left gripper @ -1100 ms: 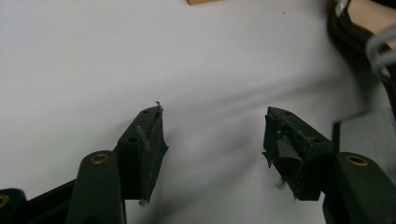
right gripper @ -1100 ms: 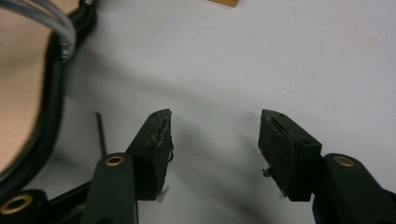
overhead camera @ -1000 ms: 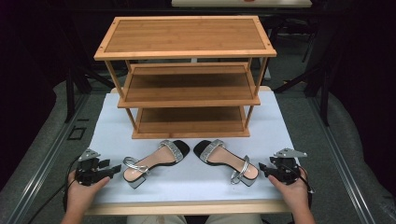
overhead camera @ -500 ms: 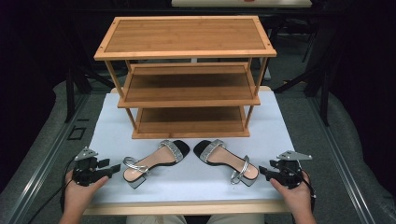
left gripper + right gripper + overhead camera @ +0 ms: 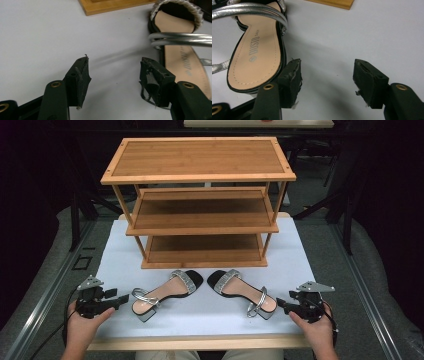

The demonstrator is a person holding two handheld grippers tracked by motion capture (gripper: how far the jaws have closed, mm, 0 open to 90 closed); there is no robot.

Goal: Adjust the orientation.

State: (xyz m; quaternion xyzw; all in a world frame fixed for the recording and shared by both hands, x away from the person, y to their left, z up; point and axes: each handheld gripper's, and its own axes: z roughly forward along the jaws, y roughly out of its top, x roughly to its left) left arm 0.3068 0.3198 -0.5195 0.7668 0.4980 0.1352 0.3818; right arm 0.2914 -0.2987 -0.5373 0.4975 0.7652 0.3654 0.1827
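High view shows my left hand-held gripper [image 5: 121, 301] and right hand-held gripper [image 5: 281, 304] near the table's [image 5: 115, 260] front corners, jaws apart, the right's just widened, empty. I should close squarely on each sandal's heel: left sandal [image 5: 165, 292], right sandal [image 5: 242, 291].

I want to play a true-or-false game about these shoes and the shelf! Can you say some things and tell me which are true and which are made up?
1. Two sandals lie on the white table in front of the wooden rack. True: the left sandal and the right sandal lie before the rack.
2. A sandal already sits on the rack's middle shelf. False: all its shelves are bare.
3. The left gripper is open and holds nothing. True.
4. The right gripper squeezes a sandal's heel. False: its jaws have just been opening and nothing is between them; the sandal lies beside it.
5. Both sandals have silver straps. True.
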